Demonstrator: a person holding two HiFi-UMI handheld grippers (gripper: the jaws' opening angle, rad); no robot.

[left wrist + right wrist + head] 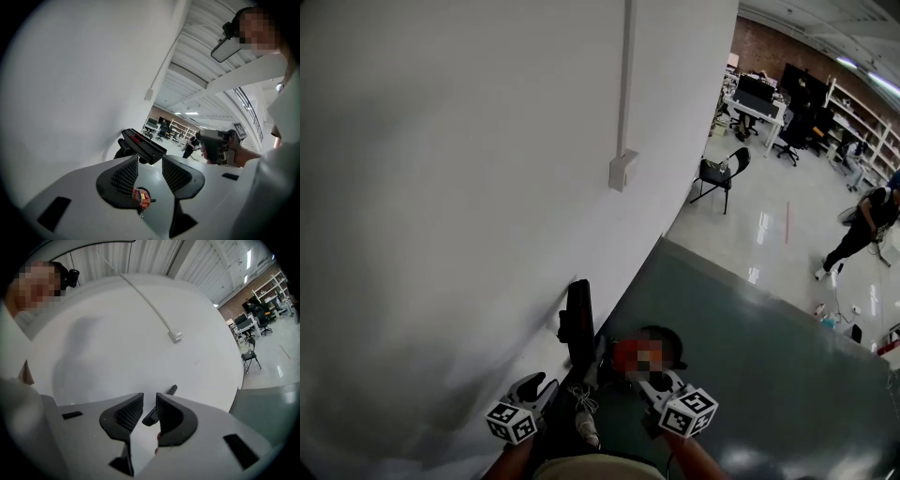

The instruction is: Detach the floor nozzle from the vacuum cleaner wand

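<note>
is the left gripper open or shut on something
Open: on the left gripper the pads stand apart, pressing nothing; the floor nozzle sits beyond, untouched.

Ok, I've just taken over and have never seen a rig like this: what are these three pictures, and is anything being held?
There is no robot arm here: a person carries a two-jaw gripper in each hand. The head view comes from a camera on that person's head, looking steeply down at both grippers. The other two cameras ride on the grippers and look along their jaws. The left gripper has its jaws apart and grips nothing. Beyond them is the black floor nozzle, close to the white wall. The right gripper shows a narrow gap between its jaws and is also empty. It faces the same wall. The floor there is grey-green.
</note>
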